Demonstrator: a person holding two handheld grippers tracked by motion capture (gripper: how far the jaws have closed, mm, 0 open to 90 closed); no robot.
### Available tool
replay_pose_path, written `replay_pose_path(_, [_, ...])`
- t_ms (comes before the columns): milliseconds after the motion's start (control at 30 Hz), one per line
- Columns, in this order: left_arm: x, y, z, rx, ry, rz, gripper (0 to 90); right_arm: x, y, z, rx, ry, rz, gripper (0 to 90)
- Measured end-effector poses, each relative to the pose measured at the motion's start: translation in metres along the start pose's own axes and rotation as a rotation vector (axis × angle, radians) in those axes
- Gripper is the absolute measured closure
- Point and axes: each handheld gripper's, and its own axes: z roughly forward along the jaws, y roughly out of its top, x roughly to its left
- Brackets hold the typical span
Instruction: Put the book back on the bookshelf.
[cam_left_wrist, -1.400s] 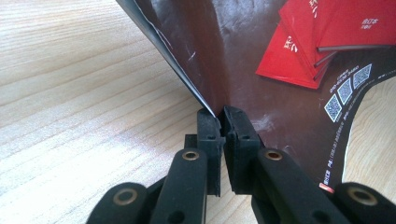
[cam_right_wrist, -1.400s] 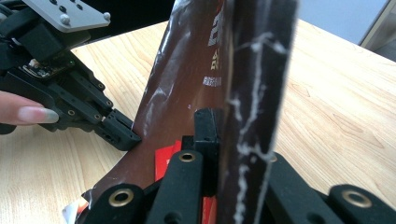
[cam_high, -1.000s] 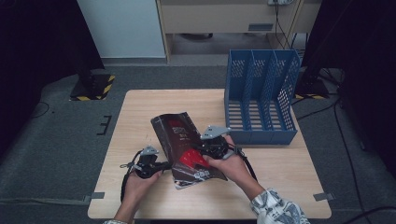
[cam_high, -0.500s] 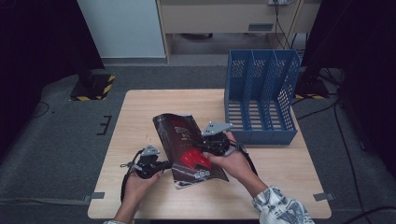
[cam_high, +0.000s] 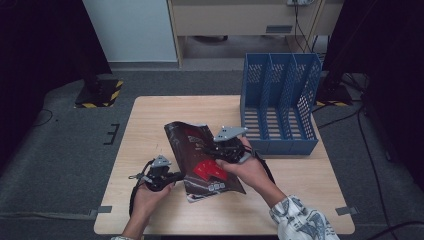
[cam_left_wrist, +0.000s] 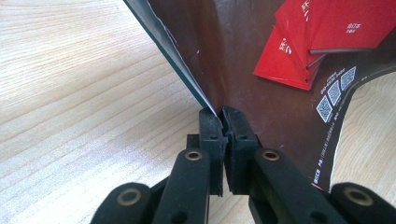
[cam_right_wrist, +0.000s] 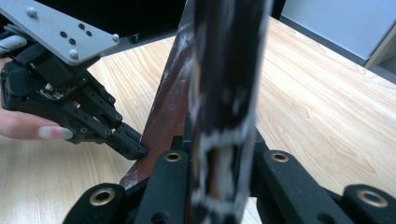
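You pinch a glossy brochure (cam_high: 202, 160) between both clamped grippers: left gripper (cam_left_wrist: 223, 122) on its edge, right gripper (cam_high: 212, 149) across its fold. Thin, limp and slippery, it needs gripping near the spine.

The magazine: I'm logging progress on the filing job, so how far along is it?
Done: the magazine is lifted partly off the table, tilted. In hand: the left gripper pinches its lower edge and the right gripper clamps its right side, having just eased slightly. Left: it is not yet in the blue file rack, whose visible slots look empty.
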Motion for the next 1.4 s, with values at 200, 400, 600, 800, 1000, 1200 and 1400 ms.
replay_pose_path(200, [-0.002, 0.001, -0.001, -0.007, 0.004, 0.011, 87.0, 0.0, 0.005, -0.003, -0.01, -0.003, -0.007, 77.9])
replay_pose_path(400, [-0.003, 0.002, -0.002, -0.009, 0.006, 0.019, 87.0, -0.001, 0.009, -0.004, -0.017, -0.011, -0.01, 80.5])
replay_pose_path(600, [-0.002, 0.004, -0.006, -0.014, 0.003, 0.021, 87.0, -0.001, 0.01, -0.006, -0.017, -0.031, -0.023, 86.5])
replay_pose_path(800, [-0.002, 0.009, -0.015, -0.037, 0.033, 0.041, 87.2, -0.003, 0.012, -0.01, -0.06, -0.036, -0.013, 86.6])
replay_pose_path(1000, [0.001, 0.015, -0.028, -0.045, 0.053, 0.066, 87.4, -0.003, 0.014, -0.012, -0.092, -0.039, -0.018, 86.7])
replay_pose_path(1200, [0.004, 0.02, -0.036, -0.028, 0.075, 0.095, 87.5, -0.005, 0.016, -0.011, -0.111, -0.018, -0.012, 86.5])
replay_pose_path(1400, [0.011, 0.032, -0.041, -0.029, 0.126, 0.122, 87.6, -0.009, 0.018, -0.008, -0.135, -0.015, -0.009, 86.3])
